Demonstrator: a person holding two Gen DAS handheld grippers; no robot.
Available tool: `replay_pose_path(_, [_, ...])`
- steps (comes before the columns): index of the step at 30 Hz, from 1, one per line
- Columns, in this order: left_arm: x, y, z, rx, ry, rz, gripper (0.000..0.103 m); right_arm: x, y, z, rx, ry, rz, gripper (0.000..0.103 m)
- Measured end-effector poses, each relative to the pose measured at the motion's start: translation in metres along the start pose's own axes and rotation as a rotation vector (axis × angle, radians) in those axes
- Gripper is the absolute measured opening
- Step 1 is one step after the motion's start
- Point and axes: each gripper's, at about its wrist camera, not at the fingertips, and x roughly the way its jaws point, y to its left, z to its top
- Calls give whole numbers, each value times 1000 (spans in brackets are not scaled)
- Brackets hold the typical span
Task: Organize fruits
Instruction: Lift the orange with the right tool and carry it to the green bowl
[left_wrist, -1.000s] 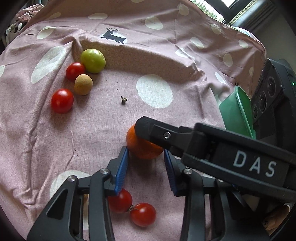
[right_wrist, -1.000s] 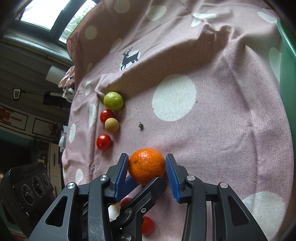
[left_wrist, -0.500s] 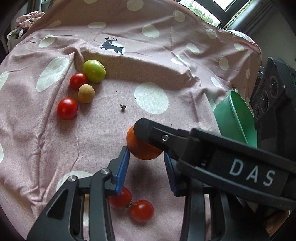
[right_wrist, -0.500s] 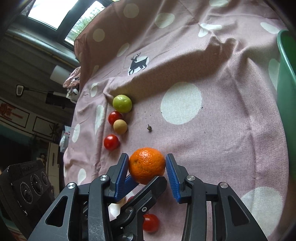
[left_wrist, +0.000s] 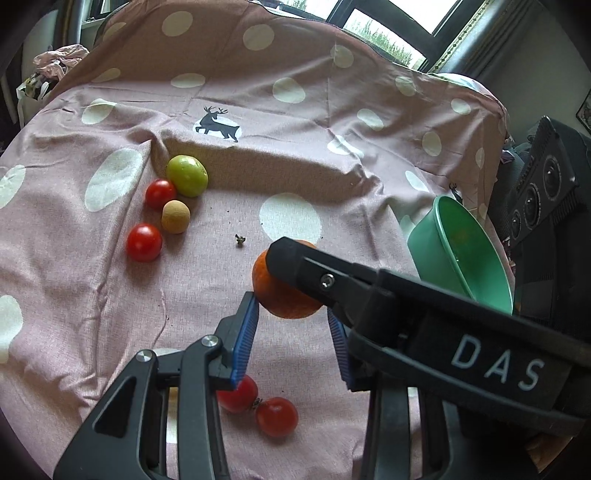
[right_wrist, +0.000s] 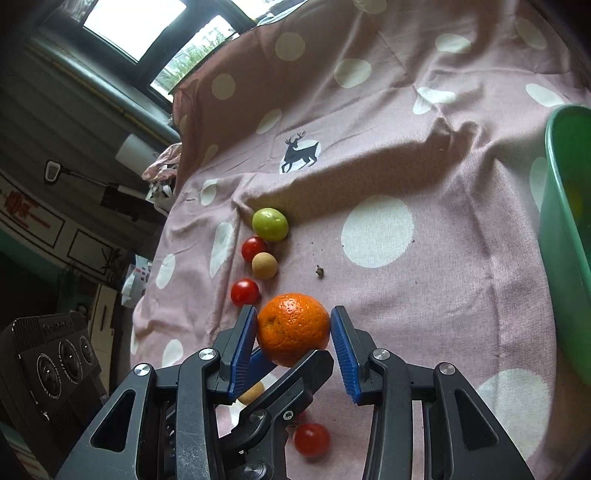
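Both tongs, left and right, still clench the orange, now lifted higher above the cloth.

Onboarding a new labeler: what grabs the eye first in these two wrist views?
The orange, clamped between the blue pads of both the right gripper and left gripper, which cross at it above the pink dotted cloth. Next, the cluster up-left: a green fruit, red tomatoes and a tan ball. The green bowl sits at the right edge.
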Motion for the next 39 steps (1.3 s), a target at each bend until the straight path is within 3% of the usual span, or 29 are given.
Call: replay_pose_path(39, [-65, -32, -1, 120, -223, -27, 38, -69, 41, -13, -180, -229, 34, 44])
